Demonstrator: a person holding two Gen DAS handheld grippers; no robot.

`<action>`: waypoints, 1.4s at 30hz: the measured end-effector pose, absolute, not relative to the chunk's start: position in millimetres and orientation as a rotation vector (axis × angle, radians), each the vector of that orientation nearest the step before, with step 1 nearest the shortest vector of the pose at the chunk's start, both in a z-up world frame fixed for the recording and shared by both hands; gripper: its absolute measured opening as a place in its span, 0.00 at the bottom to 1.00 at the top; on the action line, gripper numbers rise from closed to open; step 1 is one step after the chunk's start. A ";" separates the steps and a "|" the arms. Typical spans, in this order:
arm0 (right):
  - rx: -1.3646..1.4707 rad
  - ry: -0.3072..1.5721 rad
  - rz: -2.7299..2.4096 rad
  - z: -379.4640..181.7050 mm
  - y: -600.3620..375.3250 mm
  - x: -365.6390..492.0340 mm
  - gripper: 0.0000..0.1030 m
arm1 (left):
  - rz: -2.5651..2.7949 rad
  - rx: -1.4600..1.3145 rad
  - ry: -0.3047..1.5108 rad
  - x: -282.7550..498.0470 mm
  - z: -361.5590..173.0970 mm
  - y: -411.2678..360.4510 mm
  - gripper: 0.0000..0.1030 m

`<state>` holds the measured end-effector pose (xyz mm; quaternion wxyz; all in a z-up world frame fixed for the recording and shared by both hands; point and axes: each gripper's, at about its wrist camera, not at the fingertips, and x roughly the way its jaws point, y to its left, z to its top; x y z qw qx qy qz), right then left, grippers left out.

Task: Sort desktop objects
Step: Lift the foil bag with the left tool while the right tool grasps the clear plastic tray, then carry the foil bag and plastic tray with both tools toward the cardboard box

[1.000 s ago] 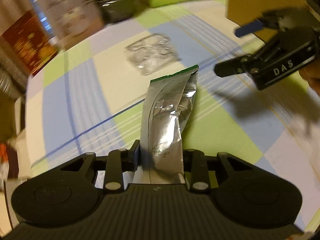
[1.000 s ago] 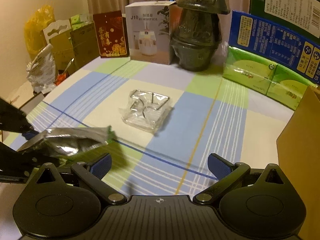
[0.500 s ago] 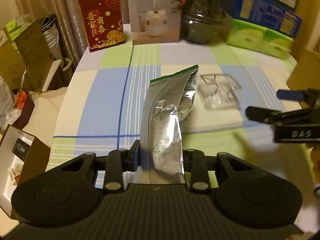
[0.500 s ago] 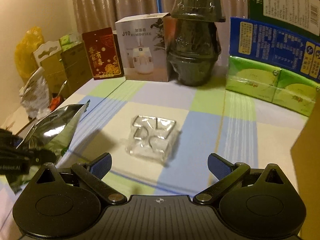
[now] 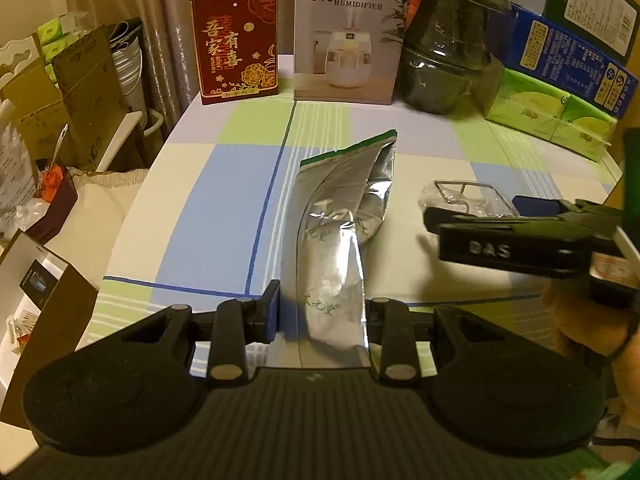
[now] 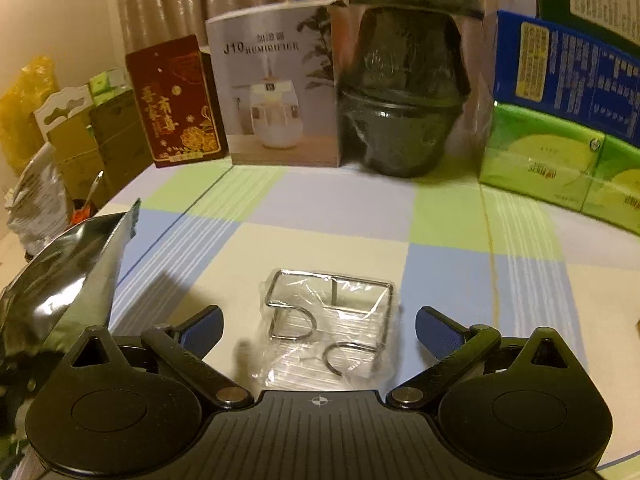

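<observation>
left gripper [image 5: 322, 316] clamped on the lower end of a crinkled silver foil pouch with green top edge [image 5: 340, 232], held above the checked surface [image 5: 224, 184], right gripper [image 6: 318, 330] wide apart and holding nothing, straddling a clear plastic packet of bent metal wire hooks [image 6: 328, 328] lying on the surface

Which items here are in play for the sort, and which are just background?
In play:
- silver foil pouch, clamped in left gripper
- bagged wire hooks, between the open right gripper fingers

Background:
- red box
- humidifier box
- stacked dark bowls
- green tissue packs
</observation>
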<state>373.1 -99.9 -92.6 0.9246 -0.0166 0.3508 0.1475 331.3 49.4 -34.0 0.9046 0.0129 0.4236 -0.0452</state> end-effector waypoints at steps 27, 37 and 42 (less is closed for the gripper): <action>-0.050 0.752 0.242 -53.1 -197.5 200.4 0.53 | -0.247 0.088 0.877 228.0 -34.9 -25.5 0.26; -0.096 0.738 0.250 -21.1 -233.3 92.9 0.53 | -0.268 0.031 0.885 137.7 -28.7 -57.1 0.26; -0.076 0.749 0.245 -10.4 -246.4 54.9 0.53 | -0.271 0.007 0.882 105.8 -11.1 -64.2 0.26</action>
